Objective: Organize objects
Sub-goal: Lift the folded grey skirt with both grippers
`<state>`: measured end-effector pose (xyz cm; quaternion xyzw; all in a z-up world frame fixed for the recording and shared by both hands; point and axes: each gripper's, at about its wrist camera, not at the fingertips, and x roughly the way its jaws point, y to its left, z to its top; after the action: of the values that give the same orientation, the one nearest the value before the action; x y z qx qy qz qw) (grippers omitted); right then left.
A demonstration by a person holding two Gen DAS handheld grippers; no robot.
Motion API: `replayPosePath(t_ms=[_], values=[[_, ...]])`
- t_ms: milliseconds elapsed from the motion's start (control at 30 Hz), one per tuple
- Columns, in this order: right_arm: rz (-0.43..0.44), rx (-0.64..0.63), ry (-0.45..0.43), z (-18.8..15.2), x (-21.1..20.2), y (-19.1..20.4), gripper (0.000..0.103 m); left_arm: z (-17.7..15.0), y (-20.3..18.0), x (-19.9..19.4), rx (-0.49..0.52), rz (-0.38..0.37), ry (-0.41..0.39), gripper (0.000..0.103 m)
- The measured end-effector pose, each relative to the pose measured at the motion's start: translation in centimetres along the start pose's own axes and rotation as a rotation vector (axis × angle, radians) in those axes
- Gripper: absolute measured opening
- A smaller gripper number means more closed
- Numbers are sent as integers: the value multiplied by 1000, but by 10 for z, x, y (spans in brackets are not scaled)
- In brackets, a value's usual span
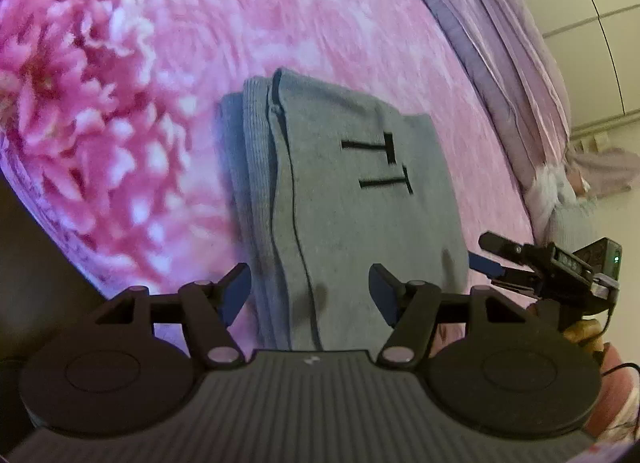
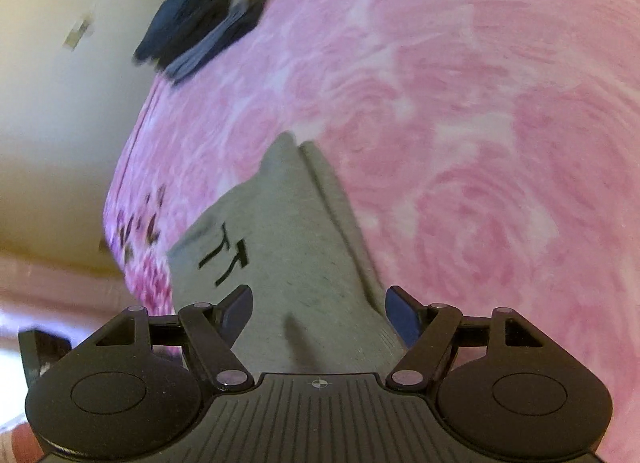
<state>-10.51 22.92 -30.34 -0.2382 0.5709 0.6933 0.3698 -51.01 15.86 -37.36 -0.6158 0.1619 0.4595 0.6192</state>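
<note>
A: Left wrist view. The left gripper (image 1: 310, 293) has its fingers (image 1: 236, 291) spread apart, nothing pinched. No pad presses on cloth.

B: And the task item?

A: The folded grey garment (image 1: 340, 203) lies flat on the pink flowered bedspread (image 1: 200, 43). Its near edge sits between the two fingers and just beyond them; the rest stretches away ahead of the tips. Two black T-shaped marks (image 1: 384, 163) show on its top face, ahead of the right-hand finger. A ribbed band and a dark seam run along the side ahead of the left-hand finger.

B: Anything else in that view?

A: The right gripper (image 1: 490, 257) shows out past the right-hand finger, beside the garment's near corner, pointing towards it. Folded lilac bedding (image 1: 500, 43) lies far ahead, to the right.

B: Right wrist view?

A: The right gripper (image 2: 320, 315) has its fingers (image 2: 402, 317) wide apart, empty. The grey garment (image 2: 288, 263) lies between and ahead of them on the bedspread (image 2: 480, 143), narrowing to a corner farther on. The black marks (image 2: 226, 255) sit just ahead of the left-hand finger. The frame is blurred.

B: Further out?

A: A dark blue bundle of cloth (image 2: 200, 19) lies well ahead and to the left, at the bedspread's edge; I cannot tell what it is.
</note>
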Motion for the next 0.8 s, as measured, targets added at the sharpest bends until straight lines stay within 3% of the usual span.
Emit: replayPosePath(t_ms=[133, 433, 500, 567, 600, 733, 800], values=[[22, -42, 67, 16, 25, -14, 71, -8, 7, 17, -73, 30, -54, 60], [241, -30, 129, 37, 60, -53, 67, -14, 23, 26, -157, -50, -164, 61], [262, -38, 140, 41, 66, -50, 64, -9, 21, 32, -159, -53, -165, 61], [274, -64, 154, 45, 76, -43, 49, -5, 20, 37, -162, -58, -168, 61], [284, -69, 167, 48, 81, -41, 47, -3, 19, 40, -163, -57, -169, 60], [304, -65, 190, 51, 88, -40, 36, -3, 14, 43, -126, -16, -180, 36], [300, -39, 174, 46, 83, -40, 34, -6, 10, 40, -116, -34, -190, 23]])
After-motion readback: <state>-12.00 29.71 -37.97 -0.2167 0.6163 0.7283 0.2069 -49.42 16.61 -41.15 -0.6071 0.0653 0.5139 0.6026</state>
